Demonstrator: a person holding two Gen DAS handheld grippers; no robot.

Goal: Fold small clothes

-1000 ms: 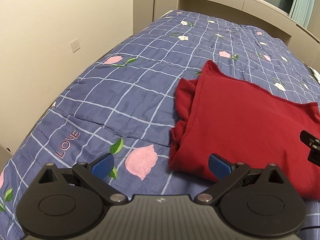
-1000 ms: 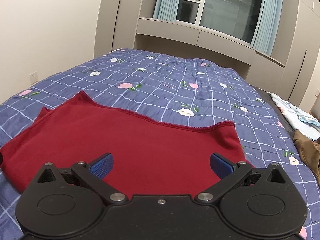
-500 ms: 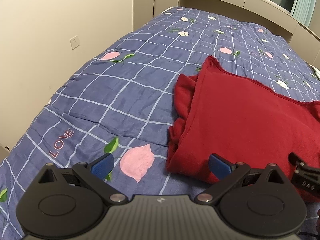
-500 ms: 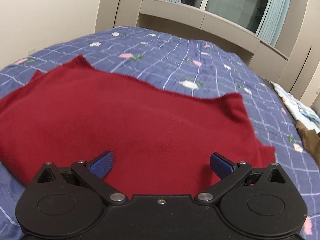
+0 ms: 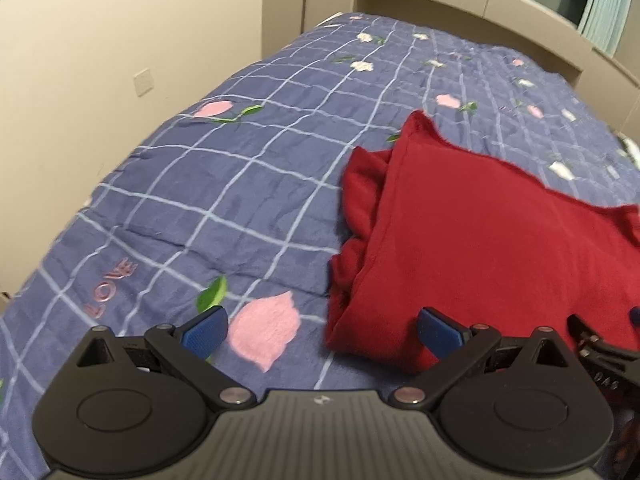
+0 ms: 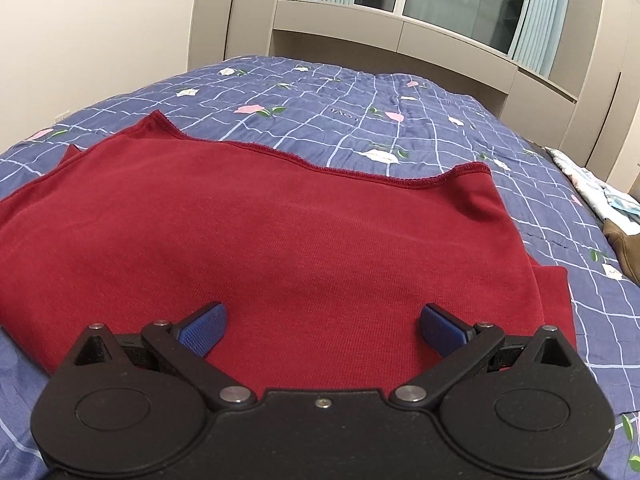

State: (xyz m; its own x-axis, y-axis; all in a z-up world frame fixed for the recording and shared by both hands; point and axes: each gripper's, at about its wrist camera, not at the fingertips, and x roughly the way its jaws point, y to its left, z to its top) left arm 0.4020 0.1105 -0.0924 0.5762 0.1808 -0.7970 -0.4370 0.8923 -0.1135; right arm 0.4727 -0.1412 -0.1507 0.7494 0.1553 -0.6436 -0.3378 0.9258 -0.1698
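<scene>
Red garment (image 6: 280, 232), possibly a sweater, lying on a floral bedspread (image 5: 208, 200); left gripper (image 5: 320, 334) and right gripper (image 6: 322, 330) above it, jaws apart, empty.

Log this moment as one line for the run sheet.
left gripper: open, over near-left corner | right gripper: open, empty, above garment | red garment: flat on blue floral bedspread, left edge bunched

"LOVE" in pink letters on the blue checked quilt (image 5: 240, 184), near left edge by a pink flower, left wrist view. Same word on quilt further up bed in right wrist view, upside down, small, approx legible. Digits on black gripper part at right edge of left view, look like "046", too blurry to confirm. No other text legible.
</scene>
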